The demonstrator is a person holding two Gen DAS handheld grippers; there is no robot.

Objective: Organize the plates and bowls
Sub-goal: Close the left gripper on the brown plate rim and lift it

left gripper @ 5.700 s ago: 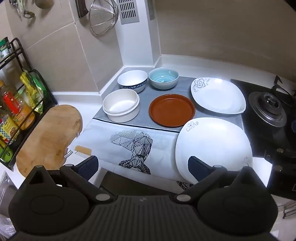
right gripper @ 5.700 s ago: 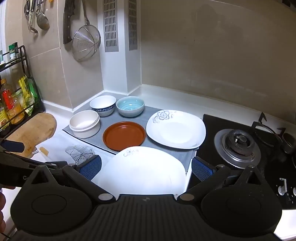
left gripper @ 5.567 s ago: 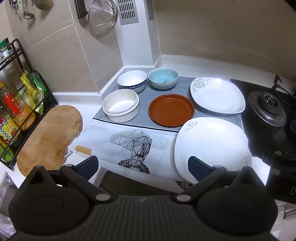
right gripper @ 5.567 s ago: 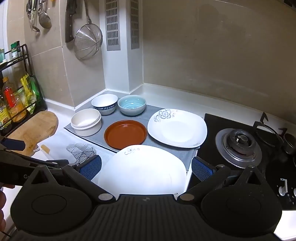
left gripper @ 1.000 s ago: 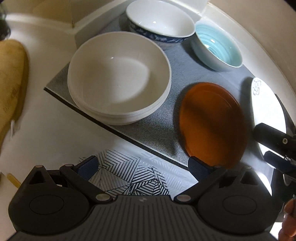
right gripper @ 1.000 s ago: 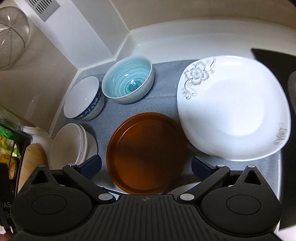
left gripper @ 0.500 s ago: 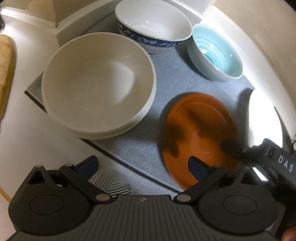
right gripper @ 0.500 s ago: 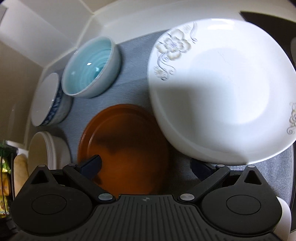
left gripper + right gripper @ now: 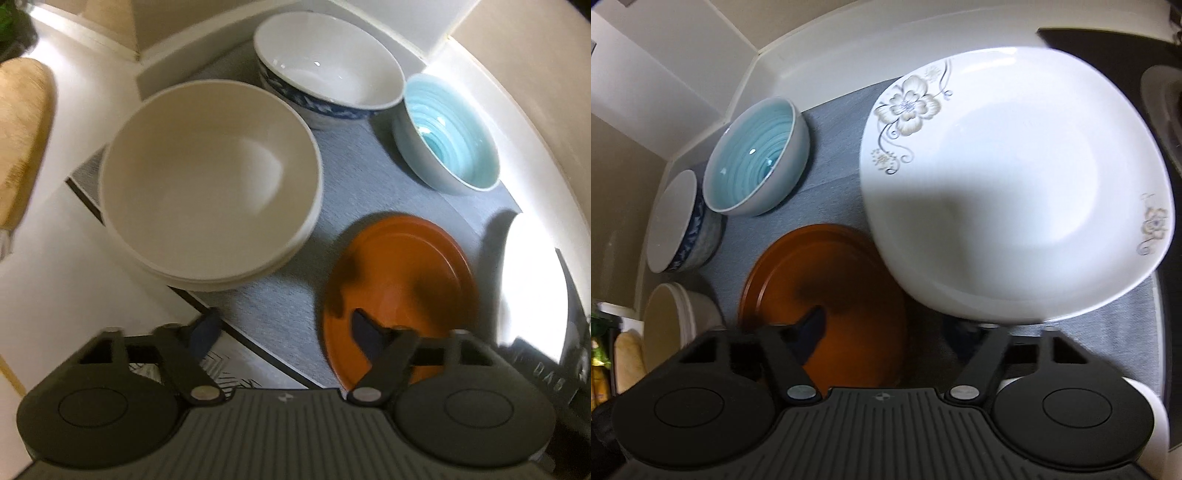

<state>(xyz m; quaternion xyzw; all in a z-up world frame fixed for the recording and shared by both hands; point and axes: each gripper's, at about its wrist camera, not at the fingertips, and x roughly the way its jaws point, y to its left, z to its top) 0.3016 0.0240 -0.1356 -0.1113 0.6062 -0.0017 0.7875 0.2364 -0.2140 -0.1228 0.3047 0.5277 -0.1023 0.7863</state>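
Observation:
A brown plate (image 9: 399, 266) lies on the grey mat (image 9: 354, 162), between two stacked cream bowls (image 9: 207, 177) and a flowered white plate (image 9: 1015, 192). My left gripper (image 9: 284, 328) points down over the brown plate's left rim. Its jaws are closing, one finger over the plate and the other over the mat, and neither pad presses on anything. My right gripper (image 9: 890, 332) straddles the brown plate's (image 9: 849, 269) right rim. Its jaws are closing too, and its right finger is dark under the white plate's near edge.
A blue-patterned white bowl (image 9: 325, 66) and a light blue bowl (image 9: 450, 136) stand at the back of the mat by the wall corner. A wooden cutting board (image 9: 22, 140) lies at the left. The black stove (image 9: 1167, 92) is at the right, with another white plate (image 9: 1152, 406) near it.
Both pairs of jaws have narrowed from wide open. The right gripper has come lower over the brown plate's edge. Both views have rolled a little.

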